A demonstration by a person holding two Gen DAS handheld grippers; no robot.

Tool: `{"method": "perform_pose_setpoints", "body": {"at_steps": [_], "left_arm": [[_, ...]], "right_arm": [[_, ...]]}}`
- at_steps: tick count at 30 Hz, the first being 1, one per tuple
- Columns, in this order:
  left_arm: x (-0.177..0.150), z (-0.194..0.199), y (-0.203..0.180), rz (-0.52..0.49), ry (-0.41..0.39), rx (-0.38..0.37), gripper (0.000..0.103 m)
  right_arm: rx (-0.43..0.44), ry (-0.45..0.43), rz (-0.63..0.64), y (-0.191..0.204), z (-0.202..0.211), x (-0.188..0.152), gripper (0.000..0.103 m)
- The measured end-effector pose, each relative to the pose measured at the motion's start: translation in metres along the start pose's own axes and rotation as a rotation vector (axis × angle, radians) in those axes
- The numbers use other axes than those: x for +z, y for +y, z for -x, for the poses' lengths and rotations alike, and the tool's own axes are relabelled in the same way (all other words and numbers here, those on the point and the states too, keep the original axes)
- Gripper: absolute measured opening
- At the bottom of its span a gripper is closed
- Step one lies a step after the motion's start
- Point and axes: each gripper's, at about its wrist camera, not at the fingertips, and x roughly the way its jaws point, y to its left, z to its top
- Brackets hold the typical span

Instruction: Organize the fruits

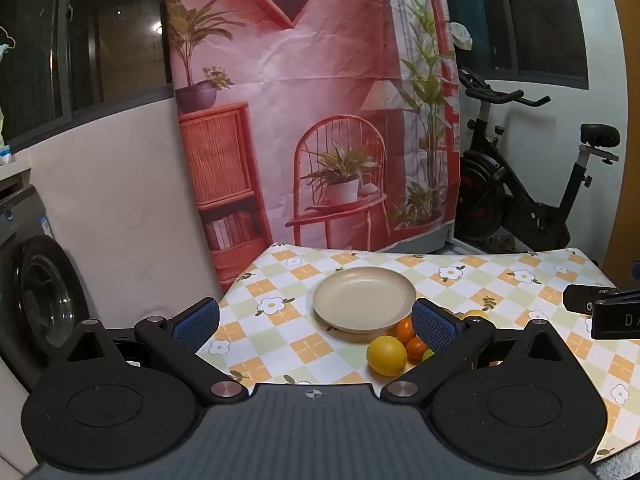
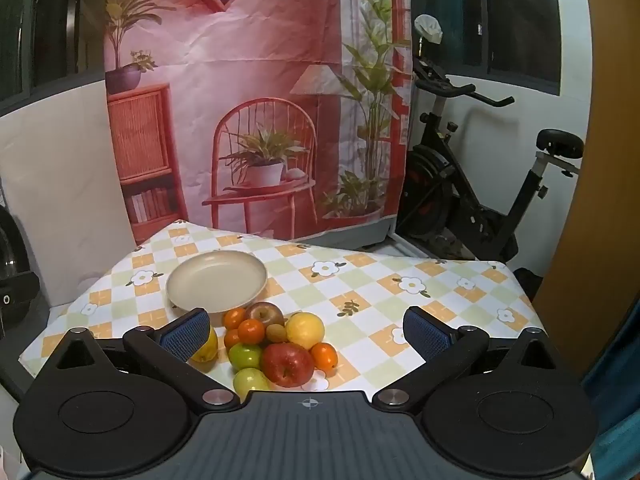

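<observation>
Both sets of jaws stand fully apart with nothing between them: the left gripper [image 1: 316,322] and the right gripper [image 2: 306,330] hang above the near edge of the worktop [image 2: 400,276], clear of all items. Fruit lies in a loose heap just in front of the plate [image 2: 216,282], which is bare. Noted in the heap: a red apple [image 2: 287,364], a yellow fruit [image 2: 305,330], small oranges [image 2: 325,356] and green fruit [image 2: 244,356]. Assessment: no transfer begun; selection of a first piece is in hand. Next move calls for lowering one gripper over an outlying fruit, closing gently, then carrying it to the plate.
</observation>
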Motion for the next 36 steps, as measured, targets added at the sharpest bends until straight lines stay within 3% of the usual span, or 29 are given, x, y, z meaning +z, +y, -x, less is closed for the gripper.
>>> {"method": "perform_pose_setpoints", "body": {"at_steps": [36], "left_arm": [[0.0,-0.001,-0.001,0.018,0.004,0.018,0.103]], "right_arm": [[0.0,-0.006,-0.016,-0.005,-0.003,-0.003,0.103]]}}
